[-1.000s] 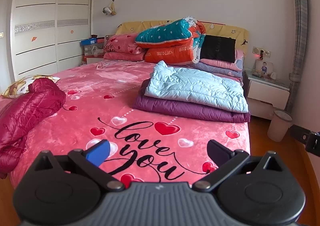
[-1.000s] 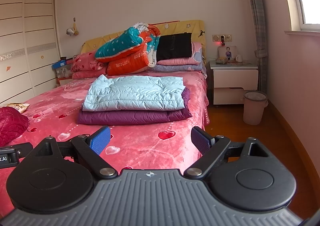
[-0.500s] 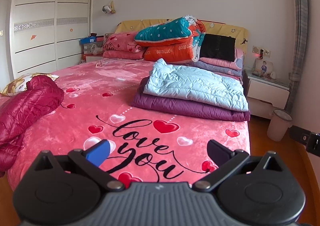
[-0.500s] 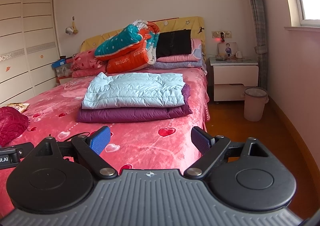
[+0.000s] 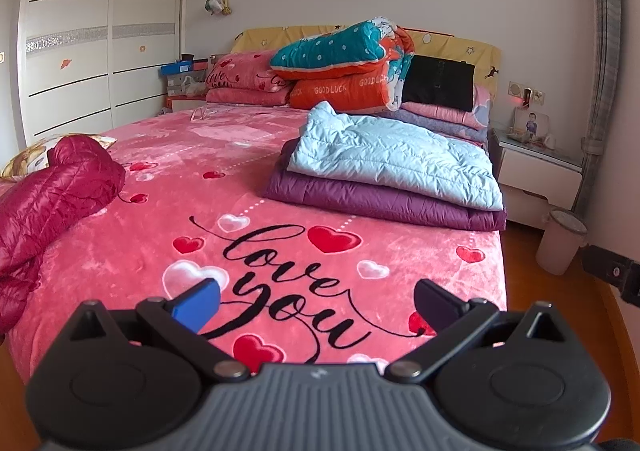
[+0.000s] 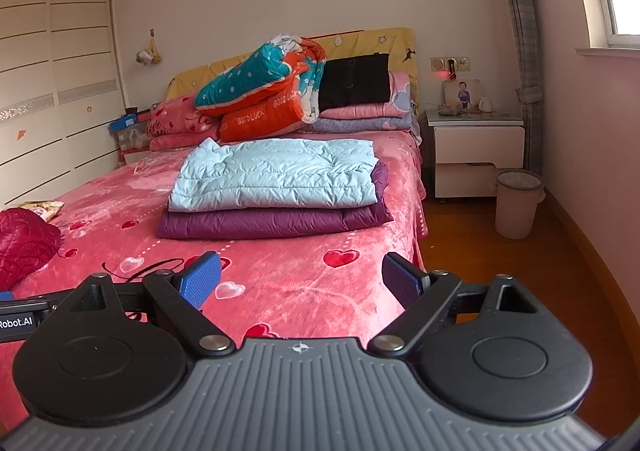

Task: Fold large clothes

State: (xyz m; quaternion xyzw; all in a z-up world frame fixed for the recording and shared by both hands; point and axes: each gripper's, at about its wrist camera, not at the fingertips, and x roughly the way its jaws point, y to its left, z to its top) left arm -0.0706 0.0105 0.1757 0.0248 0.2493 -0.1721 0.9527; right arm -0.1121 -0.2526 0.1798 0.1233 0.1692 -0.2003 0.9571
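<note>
You're closing in on the bed (image 5: pixel 280 179) now. Vs a sec ago the whole scene sits nearer in both wrist views, the "love you" print bigger under the L cam, so you've stepped fwd toward the foot of the mattress. Nothing on the bed has shifted tho.

Left gripper (image 5: pixel 316 301): jaws spread wide, nothing btwn them, hovering over the blanket print. Right gripper (image 6: pixel 302 279): same story, fingers apart, empty, over the bed's near right corner.

Done pile: light blue jacket (image 6: pixel 276 175) folded flat on top of the purple jacket (image 6: pixel 276 221), stacked on the right half of the bed, well ahead of both tools. Looks finished, leave it.

What's left: the red jacket (image 5: pixel 52 191), crumpled in a heap at the left edge, partly hanging off the side. It's off to the L of your left gripper, not in line w/ either tool. Right cam only catches a corner of it (image 6: pixel 24 243).

So the approach helps, but you're aimed at centre. My read: swing left next, drag red onto the open middle, spread it flat before any fold.
</note>
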